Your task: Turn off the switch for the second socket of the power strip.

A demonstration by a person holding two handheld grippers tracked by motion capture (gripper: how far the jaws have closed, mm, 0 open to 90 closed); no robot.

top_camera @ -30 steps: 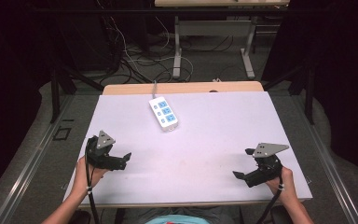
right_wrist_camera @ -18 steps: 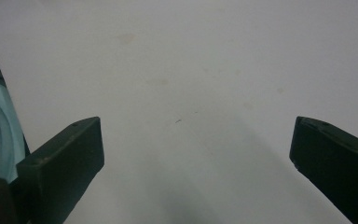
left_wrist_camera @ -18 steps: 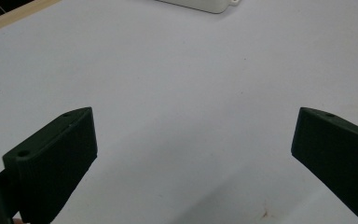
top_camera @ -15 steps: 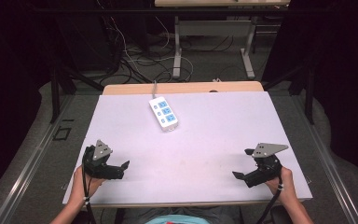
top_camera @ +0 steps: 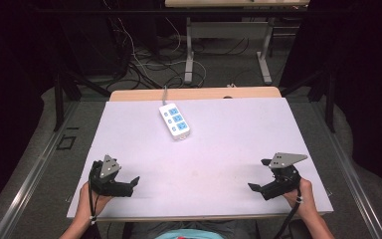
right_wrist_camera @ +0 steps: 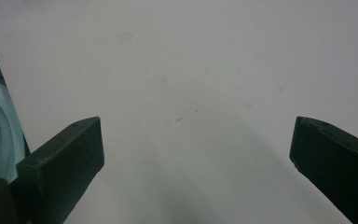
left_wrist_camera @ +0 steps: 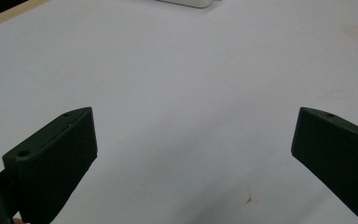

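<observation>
We hold the left hand-held gripper (top_camera: 129,185) low at the lower left of the high view, jaws wide apart, nothing between them, just bare bench (top_camera: 229,149). Its tips aim toward frame centre, probably a ready pose. In the left gripper view the bench shows between the jaws, and a white edge at the top is likely the power strip (left_wrist_camera: 186,3). The power strip (top_camera: 174,120) lies flat in the upper centre of the high view, cord running off the far edge, well apart from both grippers, untouched. The right hand-held gripper (top_camera: 259,175) sits at the lower right, jaws also spread, empty, mirroring the left. Both look parked near us, likely so either can reach in.
</observation>
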